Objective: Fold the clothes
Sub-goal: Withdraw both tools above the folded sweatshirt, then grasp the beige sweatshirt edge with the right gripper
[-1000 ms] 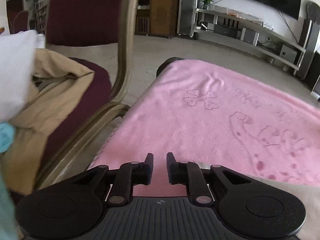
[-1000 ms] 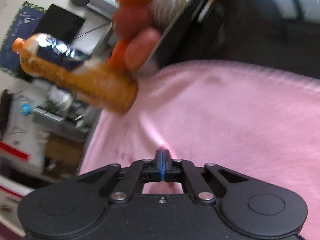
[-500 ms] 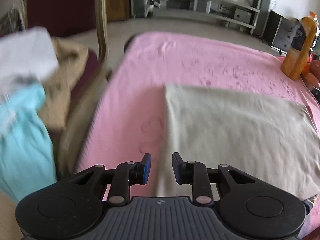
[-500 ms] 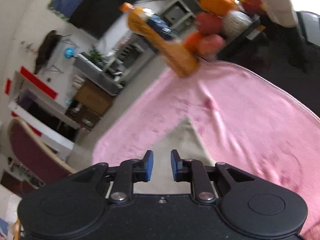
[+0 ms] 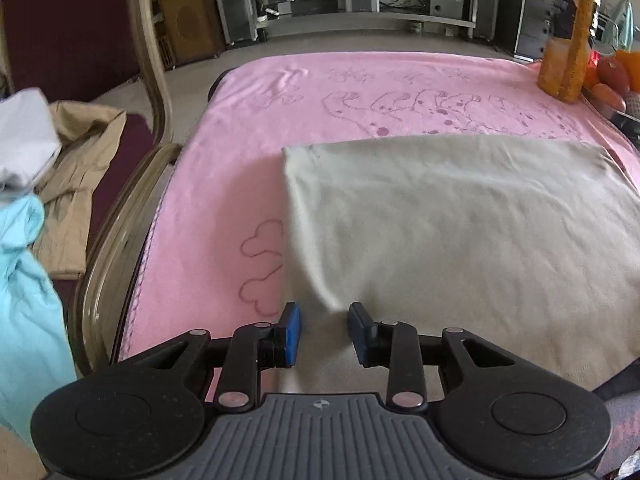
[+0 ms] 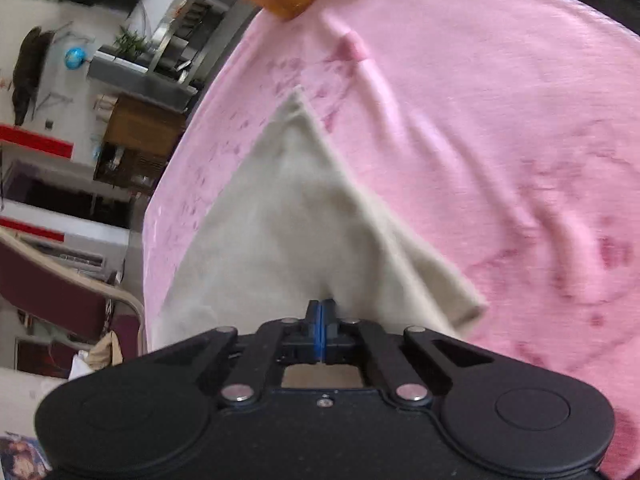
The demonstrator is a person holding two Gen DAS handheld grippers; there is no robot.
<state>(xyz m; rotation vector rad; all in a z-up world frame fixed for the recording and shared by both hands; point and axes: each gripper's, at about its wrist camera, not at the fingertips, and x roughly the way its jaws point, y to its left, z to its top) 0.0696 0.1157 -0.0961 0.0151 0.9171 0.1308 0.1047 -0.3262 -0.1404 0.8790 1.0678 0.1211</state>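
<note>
Surface: a pink fleece blanket with darker pink bone and paw outlines is spread flat over the work surface; it is seen in both views.

Garment: a pale beige rectangular cloth is laid flat on the blanket, right of centre in the left wrist view. Its far edge runs straight across and its left edge is close to a bone outline. In the right wrist view the same cloth narrows to a far corner pointing toward the top of the frame.

Left gripper: the blue-padded fingers are held apart, with a raised fold of the beige cloth's near edge between them. Whether the pads touch the fabric cannot be told. Half a second ago the gap was narrower and lay over the cloth's left border.

Right gripper: the fingers are pressed together, pinched on the near edge of the beige cloth. Half a second ago they were apart above it.

Left of the blanket: a wooden-framed chair with maroon upholstery is seen, carrying a tan garment, a white fabric piece and a light blue garment.

Far right corner: an orange juice bottle stands upright on the blanket, beside red and orange fruit. Since a second ago the left view has swung rightward, bringing the cloth and bottle into frame.
</note>
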